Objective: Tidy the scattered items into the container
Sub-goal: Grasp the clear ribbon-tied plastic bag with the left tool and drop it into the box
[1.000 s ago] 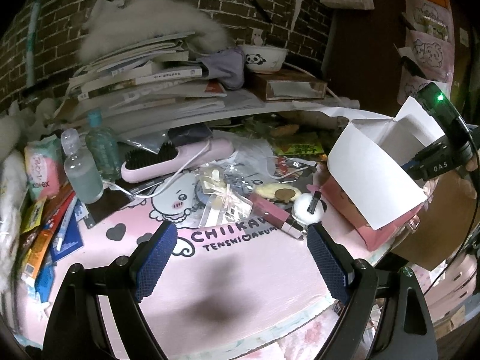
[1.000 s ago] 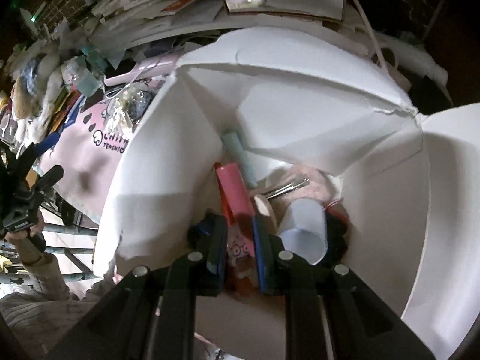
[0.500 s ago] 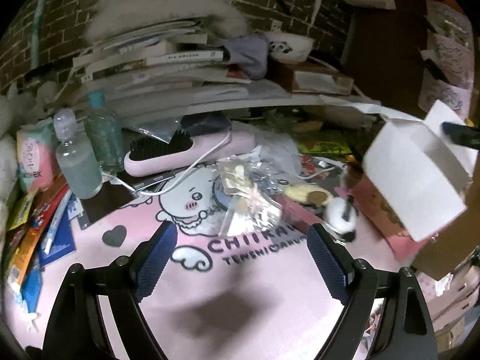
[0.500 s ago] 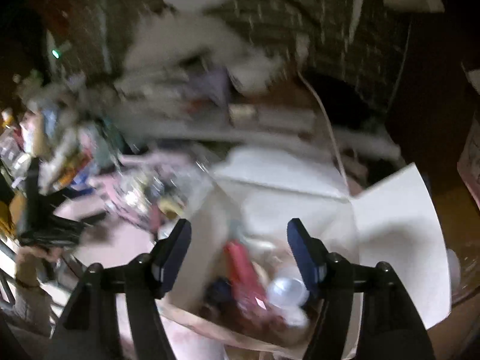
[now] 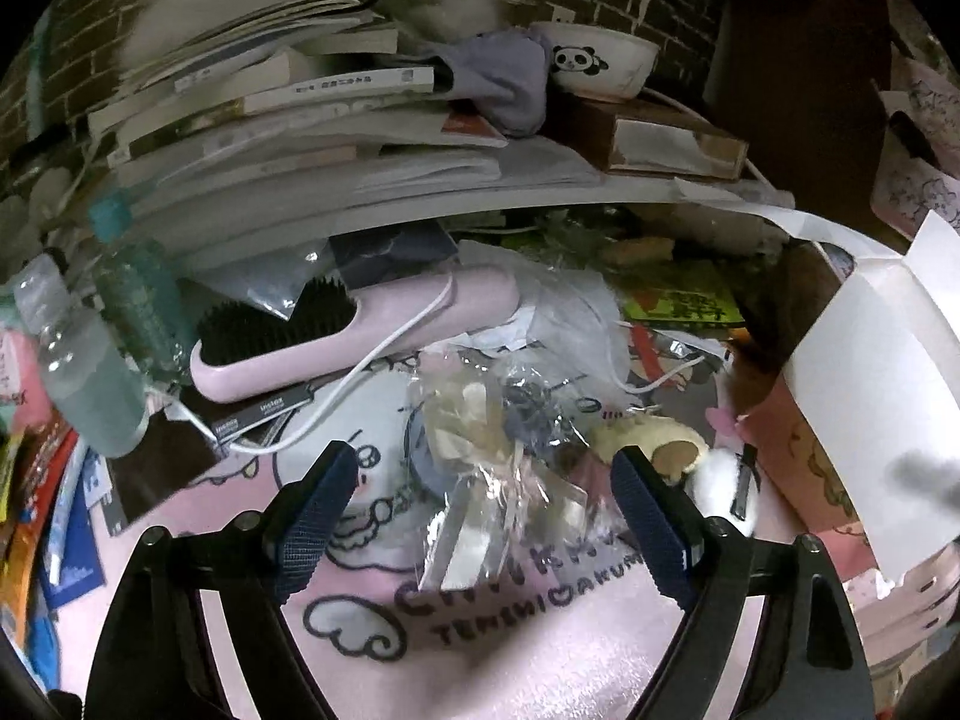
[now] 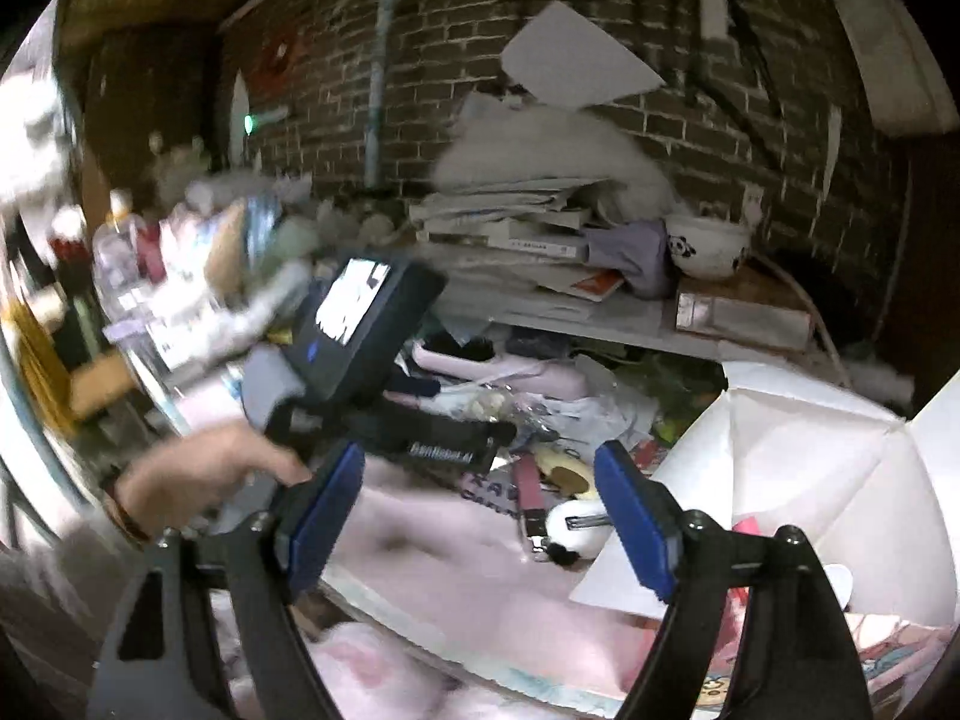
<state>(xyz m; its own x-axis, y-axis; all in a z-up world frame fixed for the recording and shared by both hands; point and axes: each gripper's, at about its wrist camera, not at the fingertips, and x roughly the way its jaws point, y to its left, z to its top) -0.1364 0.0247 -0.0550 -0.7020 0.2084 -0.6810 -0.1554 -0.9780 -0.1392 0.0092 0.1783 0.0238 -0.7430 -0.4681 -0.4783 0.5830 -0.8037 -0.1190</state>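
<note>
The clear cellophane packet lies on my pink printed mat, dead ahead at twelve o'clock between the blue pads of my left gripper, whose jaws stand wide and are closing without touching it. At two o'clock sit a white pompom and the white-flapped box. My right gripper is empty, jaws opening, with the pompom and a pink tube ahead of it and the box at three o'clock.
</note>
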